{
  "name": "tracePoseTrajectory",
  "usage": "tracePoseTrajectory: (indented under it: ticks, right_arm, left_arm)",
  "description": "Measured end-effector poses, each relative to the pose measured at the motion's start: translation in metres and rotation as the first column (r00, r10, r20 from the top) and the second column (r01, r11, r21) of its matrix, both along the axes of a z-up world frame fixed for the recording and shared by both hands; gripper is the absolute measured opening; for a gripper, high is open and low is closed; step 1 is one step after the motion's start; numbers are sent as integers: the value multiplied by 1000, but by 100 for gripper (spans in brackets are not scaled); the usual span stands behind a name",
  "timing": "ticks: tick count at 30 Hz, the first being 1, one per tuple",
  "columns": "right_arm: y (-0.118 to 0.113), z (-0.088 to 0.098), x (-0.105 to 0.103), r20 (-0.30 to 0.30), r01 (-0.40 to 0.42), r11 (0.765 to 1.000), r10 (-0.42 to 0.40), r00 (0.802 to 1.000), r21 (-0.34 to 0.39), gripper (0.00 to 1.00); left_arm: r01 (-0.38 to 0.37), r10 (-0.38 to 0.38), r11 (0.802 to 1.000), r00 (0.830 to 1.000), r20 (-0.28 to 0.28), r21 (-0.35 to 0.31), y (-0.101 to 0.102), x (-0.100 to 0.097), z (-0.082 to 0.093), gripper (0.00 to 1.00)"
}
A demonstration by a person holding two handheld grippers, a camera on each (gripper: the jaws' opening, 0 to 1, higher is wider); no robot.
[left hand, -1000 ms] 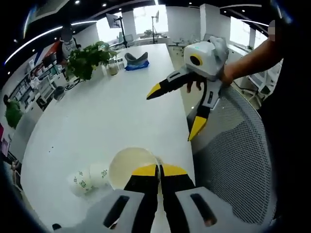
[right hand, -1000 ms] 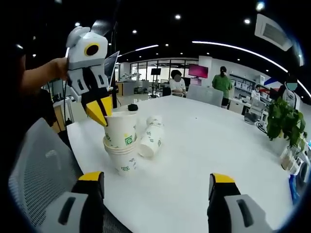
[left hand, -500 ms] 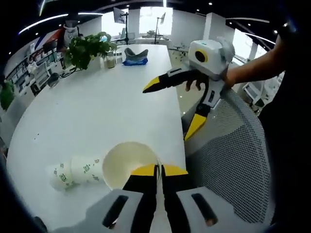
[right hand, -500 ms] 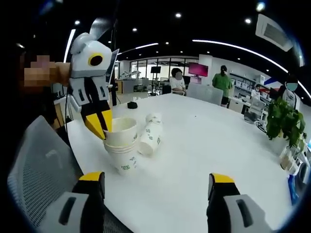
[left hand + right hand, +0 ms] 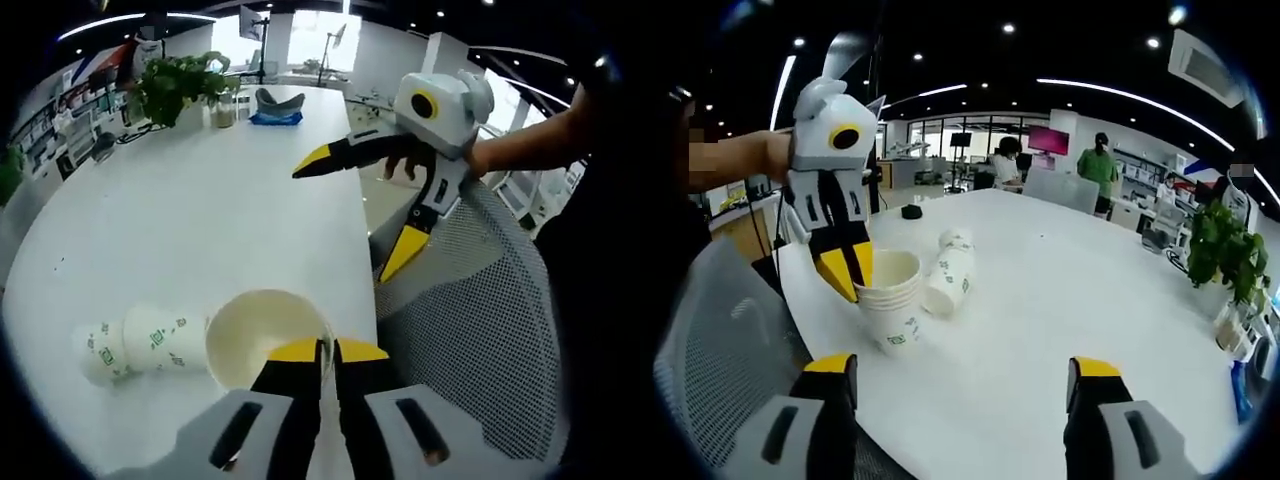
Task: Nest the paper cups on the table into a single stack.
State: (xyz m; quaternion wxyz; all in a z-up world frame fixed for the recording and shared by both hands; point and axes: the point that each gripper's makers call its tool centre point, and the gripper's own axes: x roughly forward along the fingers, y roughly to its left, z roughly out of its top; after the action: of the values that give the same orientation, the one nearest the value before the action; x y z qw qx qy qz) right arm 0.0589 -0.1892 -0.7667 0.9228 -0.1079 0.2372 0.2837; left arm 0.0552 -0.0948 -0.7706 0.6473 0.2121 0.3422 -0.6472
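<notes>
I am working over the long white oval table (image 5: 200,200), with a grey mesh chair back (image 5: 480,330) just off its near edge. My left gripper (image 5: 845,275) is pinching the rim of the upright stack of white paper cups with green print (image 5: 890,305), jaws clenched on the rim nearest the chair; in the left gripper view the cup mouth (image 5: 265,335) is sitting right at the jaw tips. My right gripper (image 5: 385,215) is hanging released, jaws spread wide, above the table edge and well apart from any cup. The thing I am judging the next move on is the pair of nested cups lying on their side (image 5: 948,272), just beside the stack and touching or nearly touching it. Their long axis is running away from the stack across the table, mouths towards the stack. The right gripper is the free one, so I judge the grasp falls to it.
</notes>
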Motion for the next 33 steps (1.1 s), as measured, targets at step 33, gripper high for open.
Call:
tracePoseTrajectory:
  ticks: [33]
  right_arm:
    - [0,-2,-1,-5,-7,1000,7,1000,-4,87]
  left_arm:
    - [-31,30,999,999,-11,-43,2,4,19,5]
